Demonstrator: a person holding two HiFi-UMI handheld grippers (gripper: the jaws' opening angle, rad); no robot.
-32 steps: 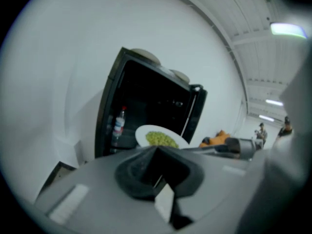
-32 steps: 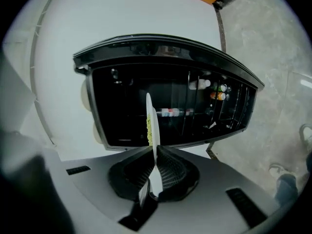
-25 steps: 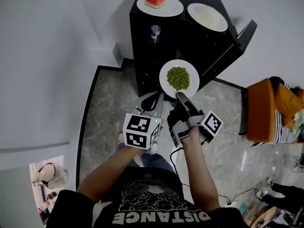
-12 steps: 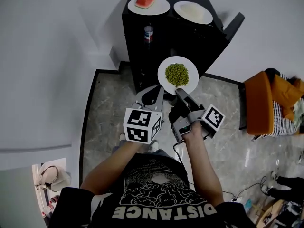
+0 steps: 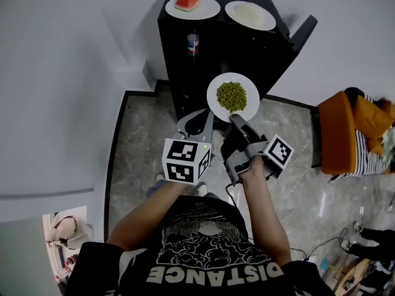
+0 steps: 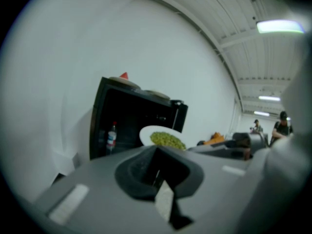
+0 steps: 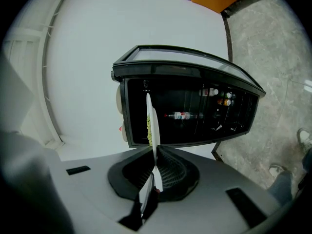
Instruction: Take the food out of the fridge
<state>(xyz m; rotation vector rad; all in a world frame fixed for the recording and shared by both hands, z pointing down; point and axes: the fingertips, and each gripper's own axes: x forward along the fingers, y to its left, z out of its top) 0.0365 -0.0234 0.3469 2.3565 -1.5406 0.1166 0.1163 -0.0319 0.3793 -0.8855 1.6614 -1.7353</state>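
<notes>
A white plate of green peas (image 5: 232, 97) hangs in front of the open black fridge (image 5: 271, 51), and my right gripper (image 5: 235, 119) is shut on its near rim. The right gripper view has that plate (image 7: 152, 123) edge-on, clamped between the jaws of the right gripper (image 7: 154, 156). My left gripper (image 5: 199, 117) hovers just left of the plate, apart from it. Its jaws meet with nothing between them in the left gripper view (image 6: 158, 172), where the plate of peas (image 6: 163, 138) shows beyond. A bottle (image 5: 192, 42) stands inside the fridge.
On top of the fridge sit a plate with a watermelon slice (image 5: 192, 5) and a second white plate (image 5: 250, 15). The fridge door (image 5: 303, 32) swings out to the right. An orange chair (image 5: 345, 137) stands at the right on the grey stone floor (image 5: 142, 134).
The head view has shifted a little, so the fridge sits higher in the picture. Both grippers and the plate of peas keep their places relative to each other.
</notes>
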